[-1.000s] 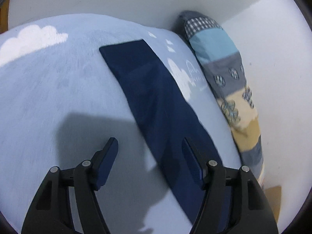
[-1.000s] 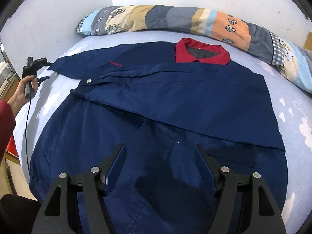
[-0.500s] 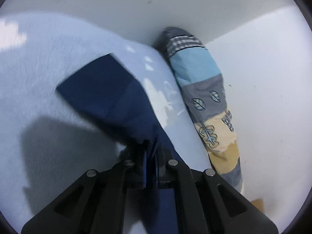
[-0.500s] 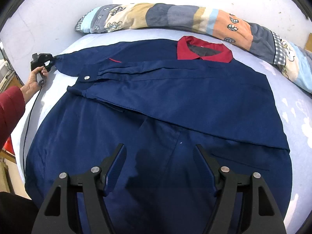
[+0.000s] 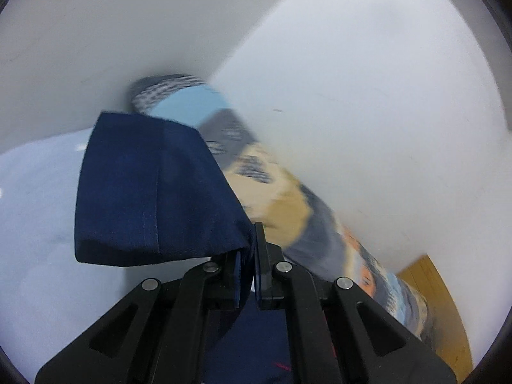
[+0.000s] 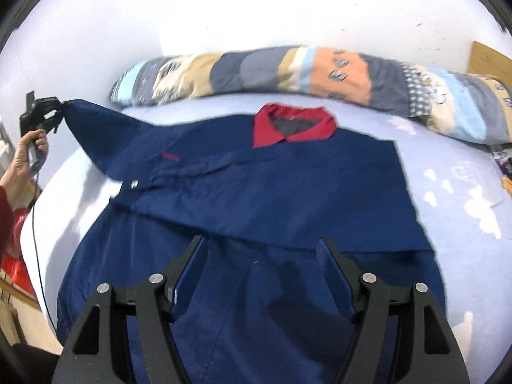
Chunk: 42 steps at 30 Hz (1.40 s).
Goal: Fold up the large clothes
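Observation:
A navy jacket (image 6: 272,198) with a red collar (image 6: 292,124) lies spread on a pale blue bed sheet (image 6: 464,198). My left gripper (image 5: 248,256) is shut on the end of the jacket's sleeve (image 5: 153,188), which hangs lifted off the bed. The right wrist view shows that same left gripper (image 6: 41,112) at the far left, held by a hand (image 6: 25,156), with the sleeve (image 6: 105,128) stretched up to it. My right gripper (image 6: 260,272) hovers open over the lower front of the jacket, nothing between its fingers.
A long patchwork bolster (image 6: 304,73) lies along the white wall (image 6: 256,9) behind the jacket; it also appears blurred as a bolster (image 5: 288,192) in the left wrist view. A wooden board (image 5: 441,304) stands at the bed's right end. A red sleeve (image 6: 6,211) shows at the left edge.
My left gripper closed on the sleeve end and lifted it off the bed. My right gripper rose a little and now sees more of the wall; its jaws stayed open.

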Each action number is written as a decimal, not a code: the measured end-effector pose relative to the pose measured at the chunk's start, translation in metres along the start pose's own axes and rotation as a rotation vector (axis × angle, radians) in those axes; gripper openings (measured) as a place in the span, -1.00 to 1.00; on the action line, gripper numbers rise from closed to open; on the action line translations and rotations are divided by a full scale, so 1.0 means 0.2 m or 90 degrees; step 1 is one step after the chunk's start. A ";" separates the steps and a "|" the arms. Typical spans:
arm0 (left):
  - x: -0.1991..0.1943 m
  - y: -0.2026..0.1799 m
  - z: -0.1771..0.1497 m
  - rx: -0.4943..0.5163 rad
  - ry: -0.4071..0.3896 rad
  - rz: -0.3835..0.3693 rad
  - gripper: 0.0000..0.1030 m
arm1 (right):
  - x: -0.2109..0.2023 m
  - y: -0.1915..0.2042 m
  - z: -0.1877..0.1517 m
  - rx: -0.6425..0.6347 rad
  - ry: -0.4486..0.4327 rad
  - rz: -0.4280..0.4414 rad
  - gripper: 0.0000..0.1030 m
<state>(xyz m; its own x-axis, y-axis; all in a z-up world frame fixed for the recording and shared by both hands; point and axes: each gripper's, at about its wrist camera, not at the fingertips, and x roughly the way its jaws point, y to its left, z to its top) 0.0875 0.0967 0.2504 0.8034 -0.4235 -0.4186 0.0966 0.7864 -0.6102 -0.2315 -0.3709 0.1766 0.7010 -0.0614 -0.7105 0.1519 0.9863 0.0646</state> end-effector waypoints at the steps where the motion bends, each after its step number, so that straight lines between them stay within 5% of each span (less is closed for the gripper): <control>1: -0.01 -0.10 -0.01 0.013 0.001 -0.010 -0.93 | -0.02 -0.03 0.01 0.009 -0.008 -0.003 0.41; 7: 0.00 -0.79 -0.22 0.100 0.044 -0.085 -0.92 | -0.19 -0.27 0.04 0.072 -0.061 -0.031 0.41; 14: 0.20 -1.43 -0.81 0.205 0.145 -0.138 -0.92 | -0.39 -0.53 0.02 0.149 -0.123 -0.050 0.41; 19: 0.49 -1.66 -1.48 0.263 0.270 -0.120 -0.91 | -0.48 -0.67 0.02 0.191 -0.145 -0.058 0.41; 24: 0.65 -1.71 -2.18 0.406 0.382 0.001 -0.83 | -0.53 -0.76 0.00 0.218 -0.155 -0.056 0.42; 26: 0.67 -1.70 -2.34 0.491 0.364 0.049 -0.78 | -0.54 -0.77 0.00 0.221 -0.158 -0.058 0.42; 30: 0.56 -1.82 -2.43 0.597 0.327 0.075 -0.40 | -0.56 -0.79 -0.01 0.234 -0.162 -0.053 0.42; 31: 0.54 -1.83 -2.44 0.608 0.332 0.056 -0.19 | -0.57 -0.80 -0.01 0.237 -0.164 -0.054 0.42; 32: 0.50 -1.84 -2.45 0.613 0.346 0.026 0.28 | -0.57 -0.80 -0.01 0.239 -0.165 -0.055 0.42; 33: 0.47 -1.82 -2.49 0.614 0.351 0.010 0.46 | -0.57 -0.80 0.00 0.242 -0.165 -0.056 0.42; 38: 0.32 -1.87 -2.49 0.619 0.359 -0.063 0.46 | -0.57 -0.83 0.00 0.264 -0.168 -0.068 0.42; 42: 0.36 -1.78 -2.30 0.586 0.327 -0.031 0.46 | -0.55 -0.87 -0.01 0.284 -0.164 -0.085 0.42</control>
<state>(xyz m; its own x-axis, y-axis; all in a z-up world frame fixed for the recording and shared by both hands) -0.1593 -0.4204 0.1273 0.4628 -0.4338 -0.7731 0.7029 0.7110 0.0218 -0.3373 -0.5352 0.2425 0.7954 -0.2723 -0.5414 0.4932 0.8101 0.3171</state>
